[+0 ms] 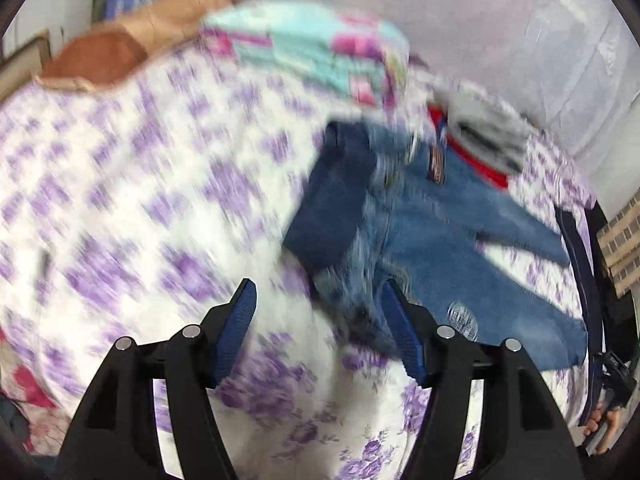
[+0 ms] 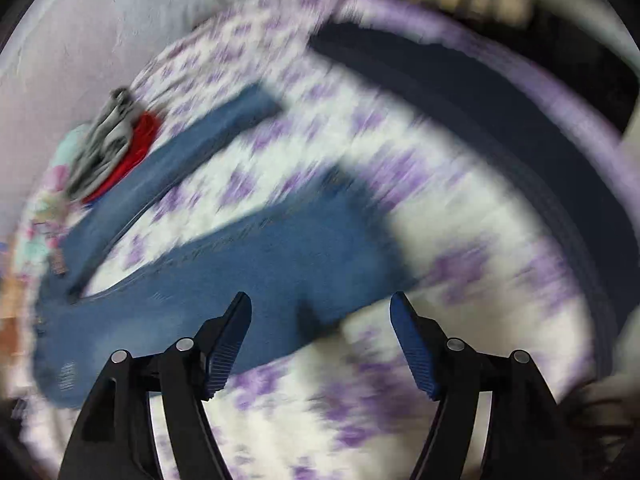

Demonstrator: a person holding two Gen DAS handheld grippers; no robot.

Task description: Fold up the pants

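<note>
The blue jeans (image 1: 420,220) lie flat on the bed w/ the purple flower sheet (image 1: 140,184). Left gripper (image 1: 318,300) is open, nothing in it. Right gripper (image 2: 320,312) is open too, empty, just above one jeans leg.

Black hand-held gripper (image 1: 318,292) — blue pads (image 1: 240,320)

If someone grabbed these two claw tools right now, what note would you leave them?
Left gripper: open, empty, near the jeans' waist end.
Right gripper: open, empty, above one leg.
Jeans lie on the purple-flowered bedsheet, legs spread apart, beside a grey garment on something red.
Done: no finished fold visible.
Left: bring the legs together, then fold lengthwise.
</note>
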